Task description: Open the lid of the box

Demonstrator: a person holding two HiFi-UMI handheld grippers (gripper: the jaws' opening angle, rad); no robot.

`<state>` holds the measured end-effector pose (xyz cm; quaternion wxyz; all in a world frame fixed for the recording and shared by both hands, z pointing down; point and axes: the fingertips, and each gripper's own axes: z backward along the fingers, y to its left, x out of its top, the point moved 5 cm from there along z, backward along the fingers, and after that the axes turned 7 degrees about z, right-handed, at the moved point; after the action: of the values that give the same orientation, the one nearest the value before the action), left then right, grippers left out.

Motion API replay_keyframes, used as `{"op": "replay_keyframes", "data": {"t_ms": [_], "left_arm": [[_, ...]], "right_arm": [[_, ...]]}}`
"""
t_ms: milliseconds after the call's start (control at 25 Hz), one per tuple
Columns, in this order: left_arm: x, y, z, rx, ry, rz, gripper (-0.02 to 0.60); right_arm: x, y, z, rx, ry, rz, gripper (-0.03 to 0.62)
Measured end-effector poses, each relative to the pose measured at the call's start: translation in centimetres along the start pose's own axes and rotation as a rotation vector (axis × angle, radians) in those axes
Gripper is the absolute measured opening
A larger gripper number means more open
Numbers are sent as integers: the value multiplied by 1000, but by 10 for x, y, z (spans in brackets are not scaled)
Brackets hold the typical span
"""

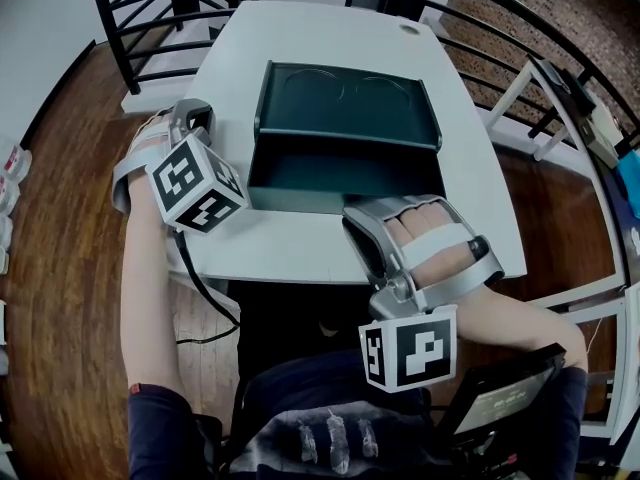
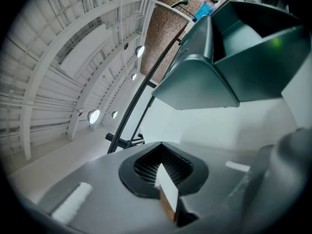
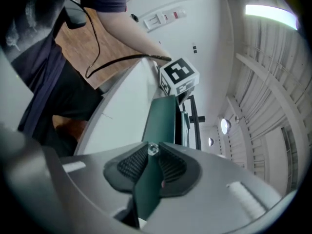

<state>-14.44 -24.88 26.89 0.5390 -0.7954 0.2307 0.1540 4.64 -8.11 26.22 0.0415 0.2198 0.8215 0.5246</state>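
Note:
A dark green box [image 1: 345,103] sits on the white table [image 1: 290,248]. Its back half has a flat top with two embossed circles. Its front half [image 1: 340,168] shows as a hollow tray. My right gripper [image 1: 358,218] is at the box's front right corner. In the right gripper view its jaws [image 3: 152,167] are shut on a thin green panel [image 3: 163,121] of the box, with a small clear stud at the pads. My left gripper [image 1: 192,113] hovers by the table's left edge, apart from the box [image 2: 219,67]. A white, brown-edged slab stands between the left pads [image 2: 146,167]; what it is I cannot tell.
A black curved railing [image 1: 150,28] rings the table's far side over a wooden floor [image 1: 60,218]. A black cable [image 1: 205,293] hangs from the left gripper. A dark screen [image 1: 500,398] sits near my right elbow, and a white frame [image 1: 560,118] stands at the right.

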Motion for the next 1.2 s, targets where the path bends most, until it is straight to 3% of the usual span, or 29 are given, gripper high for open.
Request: {"op": "replay_keyframes", "data": {"t_ms": [400, 640, 1200], "left_arm": [[-10, 8, -8, 10, 25, 13, 17], [-13, 10, -10, 11, 28, 17, 17], [-15, 8, -12, 10, 28, 18, 17]], "right_arm": [[10, 7, 14, 39, -9, 33, 71], [26, 12, 25, 78, -89, -5, 71], [24, 17, 27, 67, -49, 24, 71]]}}
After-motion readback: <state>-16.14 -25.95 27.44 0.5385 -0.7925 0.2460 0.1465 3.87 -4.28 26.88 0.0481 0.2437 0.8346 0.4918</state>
